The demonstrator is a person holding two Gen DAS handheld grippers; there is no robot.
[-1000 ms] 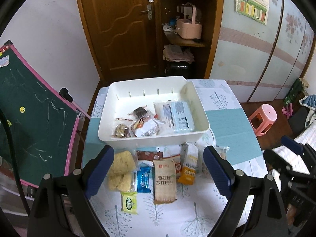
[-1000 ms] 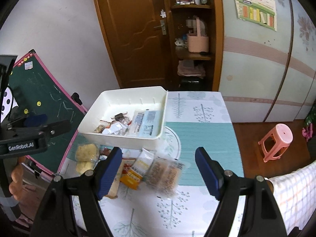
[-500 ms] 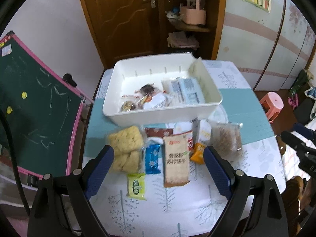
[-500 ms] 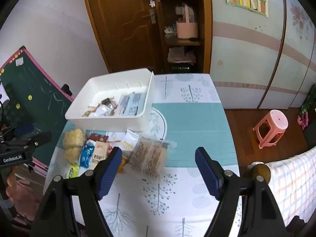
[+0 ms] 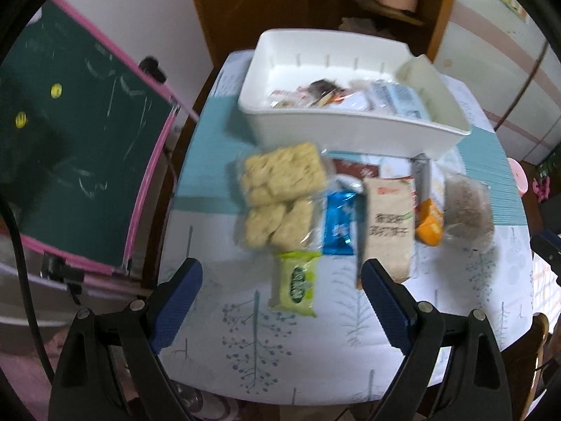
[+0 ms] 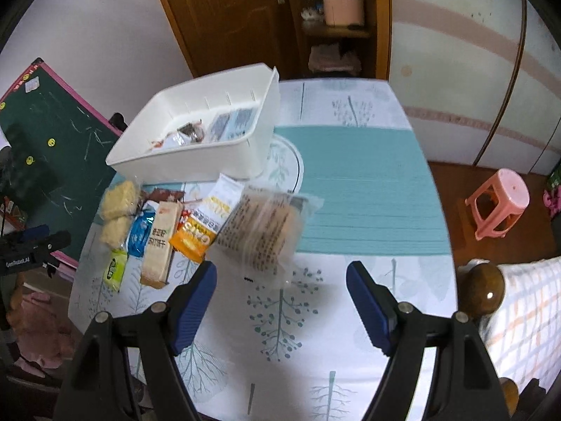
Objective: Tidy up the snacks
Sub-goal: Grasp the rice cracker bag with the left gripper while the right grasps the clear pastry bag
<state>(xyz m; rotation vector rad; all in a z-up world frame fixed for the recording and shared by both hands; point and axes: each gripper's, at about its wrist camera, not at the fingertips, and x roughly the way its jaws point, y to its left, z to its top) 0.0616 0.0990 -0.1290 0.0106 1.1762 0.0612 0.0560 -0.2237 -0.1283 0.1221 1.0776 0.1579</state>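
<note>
A white bin (image 5: 350, 137) (image 6: 196, 165) holding several snack packets sits at the table's far side. In front of it lie loose snacks: pale cracker packs (image 5: 280, 175) (image 6: 117, 207), a blue packet (image 5: 338, 224), a tan biscuit box (image 5: 387, 224) (image 6: 159, 242), an orange oats bag (image 5: 429, 224) (image 6: 200, 231), a clear bag of brown biscuits (image 5: 468, 210) (image 6: 263, 235) and a small green packet (image 5: 296, 282) (image 6: 114, 270). My left gripper (image 5: 282, 303) is open above the green packet. My right gripper (image 6: 280, 296) is open just in front of the clear biscuit bag.
A green chalkboard with a pink frame (image 5: 77, 140) (image 6: 42, 140) stands left of the table. A pink stool (image 6: 498, 203) is on the floor to the right. A wooden door and shelf (image 6: 333, 17) stand behind. A bed knob (image 6: 485, 289) is near right.
Both grippers have tilted down and moved closer to the loose snacks; the left one has shifted left towards the green packet. Both stay open and empty.
</note>
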